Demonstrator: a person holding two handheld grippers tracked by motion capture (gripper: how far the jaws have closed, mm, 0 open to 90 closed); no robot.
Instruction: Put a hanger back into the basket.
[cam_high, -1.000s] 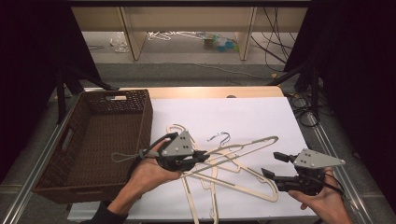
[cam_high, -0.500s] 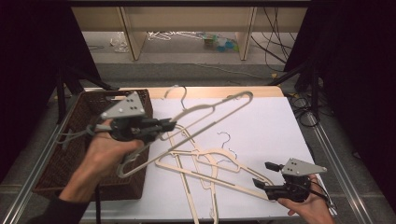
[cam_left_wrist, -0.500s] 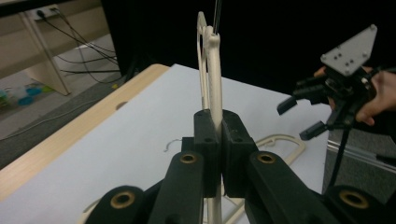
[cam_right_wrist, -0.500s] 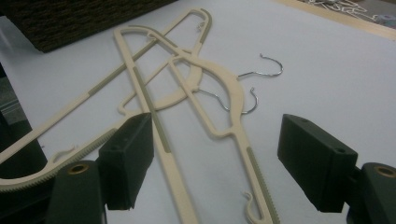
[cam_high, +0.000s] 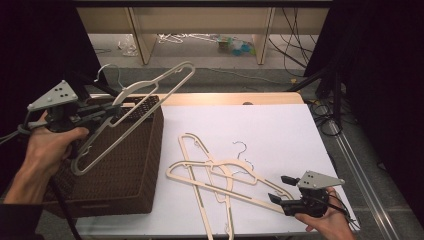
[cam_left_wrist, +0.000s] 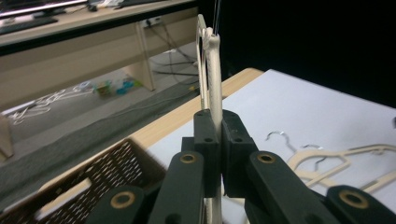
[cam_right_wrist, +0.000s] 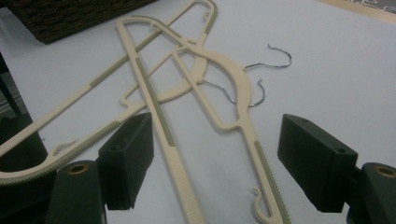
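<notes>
Left gripper (cam_high: 100, 112), clamped on the lifted hanger (cam_high: 150, 95), needed lowering flat into the basket (cam_high: 145, 165) before release; right gripper (cam_high: 280, 192) stood open.

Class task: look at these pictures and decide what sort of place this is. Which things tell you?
Probably a lab or workshop set up for recording: a white-covered table between black curtains, loose cables on the floor, and plain wooden benches behind.

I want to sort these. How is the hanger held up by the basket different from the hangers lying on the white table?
The held hanger is clamped in the left gripper, tilted in the air over the basket. The table hangers lie flat, crossed over each other, ungripped. One is up there; at least two lie below. All look cream with metal hooks.
</notes>
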